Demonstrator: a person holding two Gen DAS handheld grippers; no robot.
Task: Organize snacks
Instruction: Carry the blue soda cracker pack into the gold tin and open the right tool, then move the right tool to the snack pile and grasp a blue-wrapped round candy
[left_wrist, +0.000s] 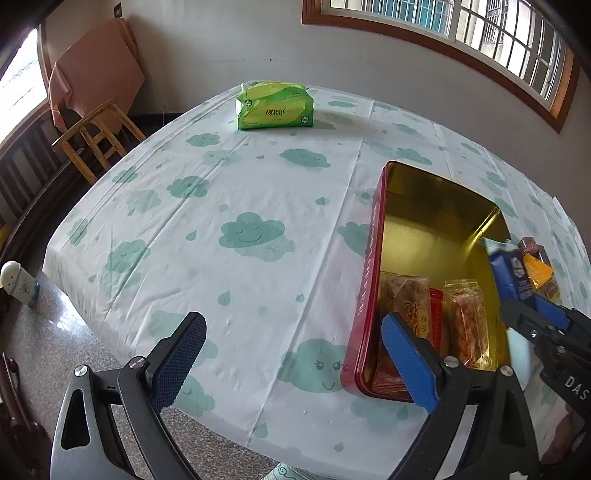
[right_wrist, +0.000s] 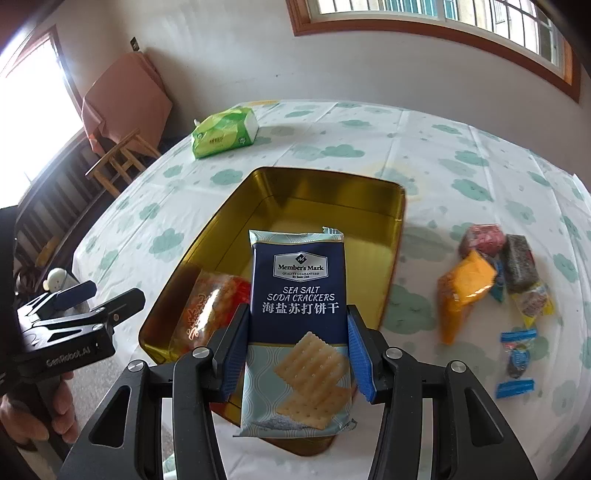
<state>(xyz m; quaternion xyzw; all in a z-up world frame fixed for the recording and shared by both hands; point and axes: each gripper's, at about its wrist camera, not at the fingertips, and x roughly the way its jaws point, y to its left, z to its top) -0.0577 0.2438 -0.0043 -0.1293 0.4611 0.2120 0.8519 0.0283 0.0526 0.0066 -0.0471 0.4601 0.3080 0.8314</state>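
Observation:
A red tin with a gold inside lies open on the table. It holds two clear-wrapped orange snacks. My right gripper is shut on a blue pack of sea salt soda crackers and holds it above the tin's near end. The pack also shows at the right of the left wrist view. My left gripper is open and empty over the tablecloth, left of the tin. It appears in the right wrist view.
A heap of small wrapped snacks lies on the cloud-print tablecloth right of the tin. A green tissue pack sits at the far side. A wooden stool stands beyond the table's left edge.

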